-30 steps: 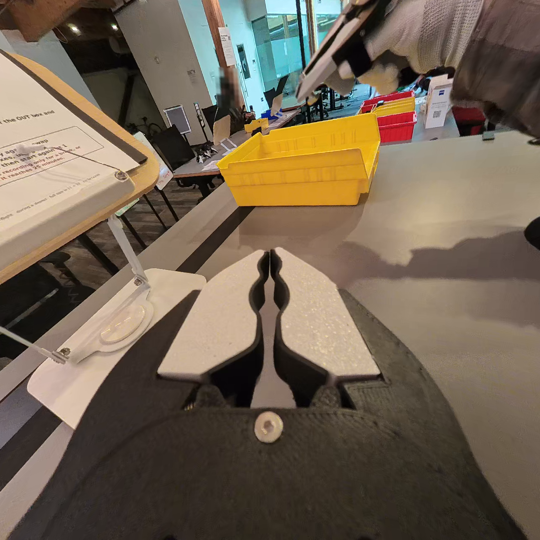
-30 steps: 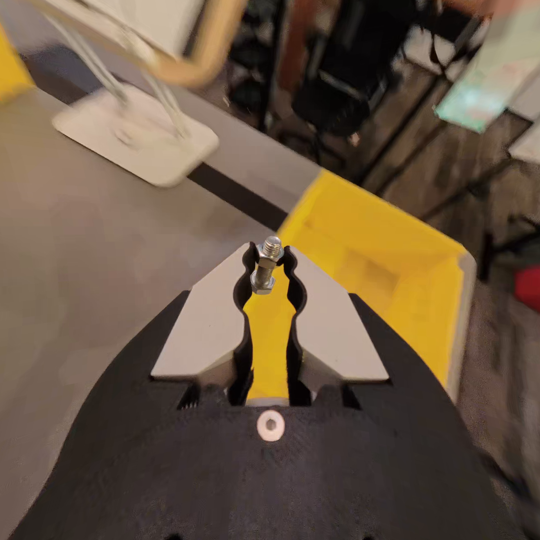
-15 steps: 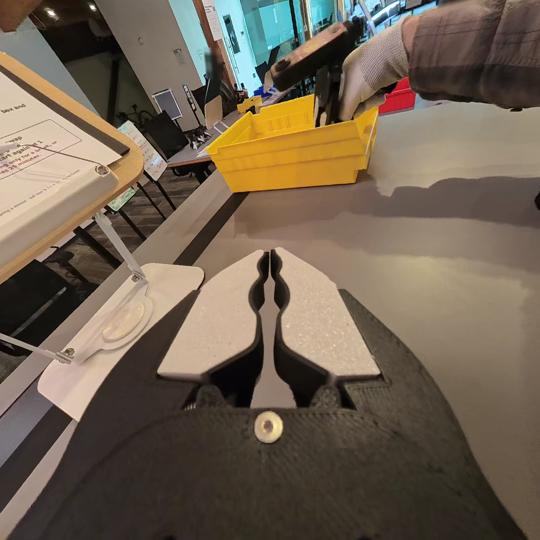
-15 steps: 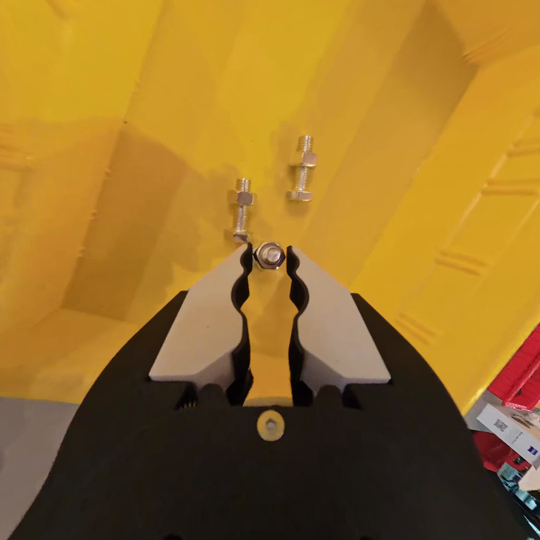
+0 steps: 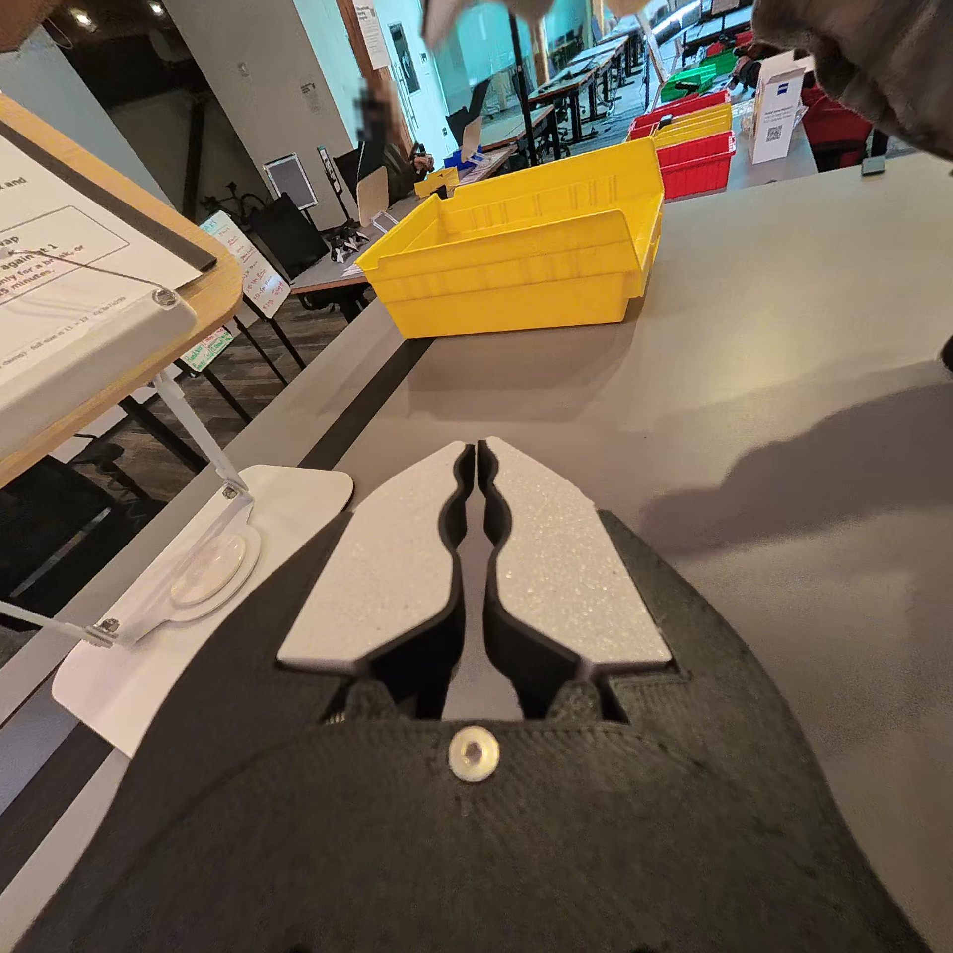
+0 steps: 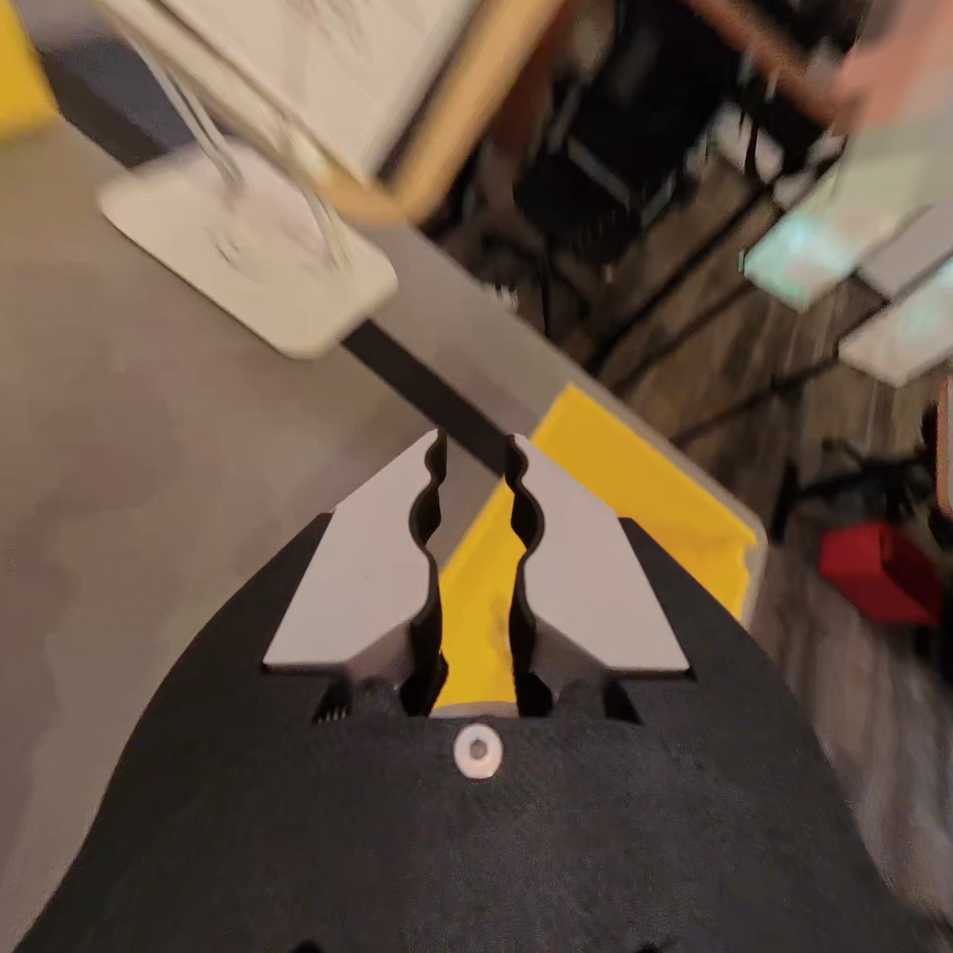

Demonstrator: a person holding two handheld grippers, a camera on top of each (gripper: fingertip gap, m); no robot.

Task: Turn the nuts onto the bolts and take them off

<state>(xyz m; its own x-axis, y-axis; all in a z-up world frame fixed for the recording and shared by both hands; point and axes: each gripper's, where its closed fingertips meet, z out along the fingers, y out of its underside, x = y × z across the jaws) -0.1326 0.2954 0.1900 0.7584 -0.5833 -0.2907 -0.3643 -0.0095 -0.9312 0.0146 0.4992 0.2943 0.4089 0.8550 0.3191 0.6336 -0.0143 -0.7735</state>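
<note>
My left gripper (image 5: 475, 447) is shut and empty, low over the grey table (image 5: 773, 319). A yellow bin (image 5: 515, 263) stands on the table ahead of it, by the left edge; its inside is hidden from here. My right gripper (image 6: 475, 443) is open and empty, in the air above the table (image 6: 129, 464), with a yellow bin (image 6: 619, 474) below and just beyond its fingertips. That view is blurred by motion. No bolt or nut shows in either view. A blurred part of the right arm (image 5: 866, 67) shows at the top right of the left wrist view.
A white stand (image 5: 206, 557) holding a wooden clipboard with a printed sheet (image 5: 77, 258) sits at the table's left edge; it also shows in the right wrist view (image 6: 247, 252). Red, yellow and green bins (image 5: 691, 139) and a white box (image 5: 776, 113) stand farther back. Left tips to right tips: about 30 cm.
The right gripper let go of the bolt with its nut inside the yellow bin, opened, and lifted out and away. The left gripper stayed shut and nearly still.
</note>
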